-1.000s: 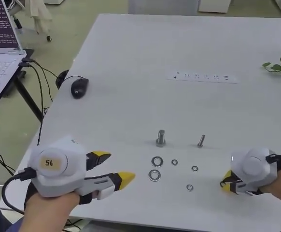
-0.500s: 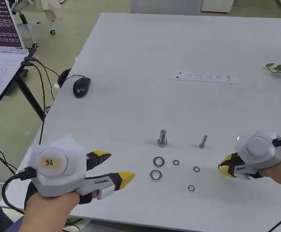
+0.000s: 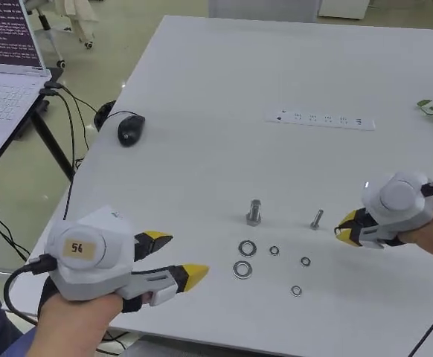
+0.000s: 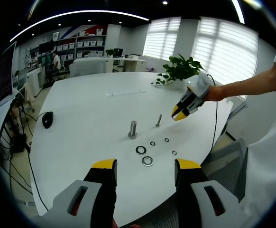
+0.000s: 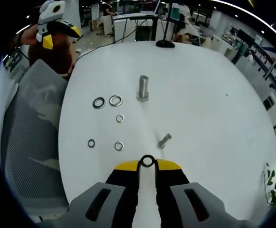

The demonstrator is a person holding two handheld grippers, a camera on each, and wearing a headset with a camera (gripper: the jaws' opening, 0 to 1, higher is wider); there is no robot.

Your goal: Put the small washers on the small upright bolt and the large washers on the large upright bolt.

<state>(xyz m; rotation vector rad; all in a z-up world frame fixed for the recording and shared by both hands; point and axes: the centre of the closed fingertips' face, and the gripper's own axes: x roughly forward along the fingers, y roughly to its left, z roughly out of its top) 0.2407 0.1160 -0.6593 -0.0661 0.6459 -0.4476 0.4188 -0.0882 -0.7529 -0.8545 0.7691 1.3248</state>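
Looking along the right gripper (image 5: 147, 166), we saw its jaws pinching a small washer (image 5: 142, 161), hole toward the camera; in the head view we could not make it out. The small bolt (image 3: 317, 219) stood right of centre, shank pointing up, near those tips. The left gripper (image 3: 178, 255), lower left, gaped open.

Daylight is pouring through the blinded windows (image 4: 223, 42), and ceiling strips (image 4: 81, 16) are glowing overhead. The broad white surface (image 3: 276, 67) is stretching away, a laptop (image 3: 1, 74) is sitting just off its left edge above the pale green floor (image 3: 105, 63), and a leafy plant (image 4: 178, 71) is peeking in at the far side.
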